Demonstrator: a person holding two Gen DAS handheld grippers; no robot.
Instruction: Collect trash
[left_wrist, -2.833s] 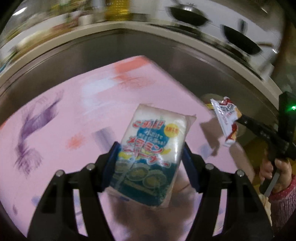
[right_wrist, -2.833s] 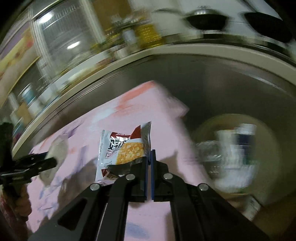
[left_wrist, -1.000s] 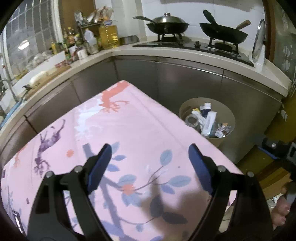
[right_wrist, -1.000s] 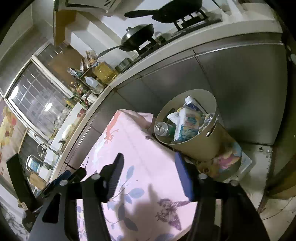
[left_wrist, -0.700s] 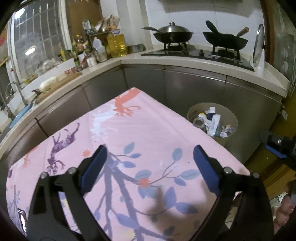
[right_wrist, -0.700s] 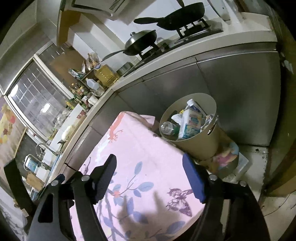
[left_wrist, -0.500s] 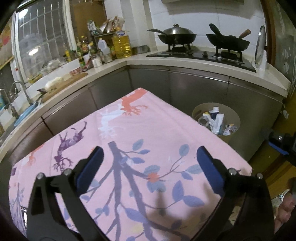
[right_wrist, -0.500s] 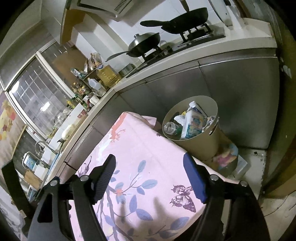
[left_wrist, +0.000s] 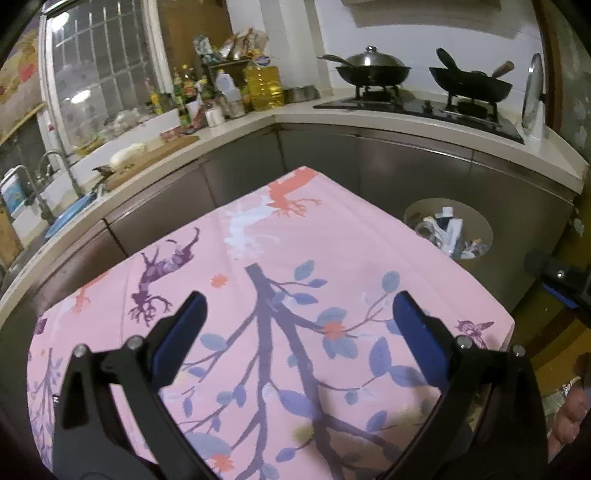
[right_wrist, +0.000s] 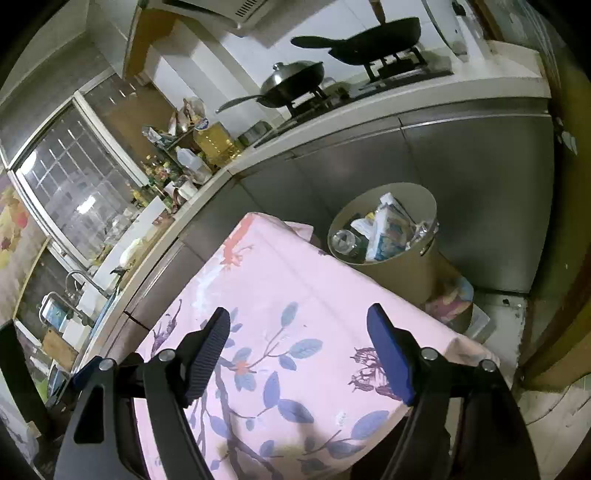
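Now the trash (right_wrist: 382, 230) sits in the bin (right_wrist: 410, 269), a round beige tub on the floor just beside the far right corner of the table (left_wrist: 280, 236), against the steel cabinets (left_wrist: 424, 173). A bottle, a carton and crumpled wrappers fill it to near the rim.

My left claw (left_wrist: 295, 325) is spread wide, its blue pads far apart, holding and touching nothing; it hangs above the pink cloth. My right claw (right_wrist: 297, 334) is spread just as wide and holds nothing either, over the table's right part, with the bin beyond its right finger.

My right view looks down on the bin's side wall and on a patterned bundle (right_wrist: 452, 301) lying on the floor at its foot; my left view gives only the bin's mouth (left_wrist: 448, 229) past the table edge. My left view takes in the whole cloth, printed with a purple branch, blue leaves and an orange shape at the far corner, and part of my right claw's body at its right edge.

Around the table runs an L-shaped counter (left_wrist: 369, 118). Two woks (left_wrist: 371, 72) stand on the stove, one lidded. An oil jug (left_wrist: 262, 88) and bottles crowd the corner, and a tap (left_wrist: 61, 166) stands below the barred window (left_wrist: 99, 70).
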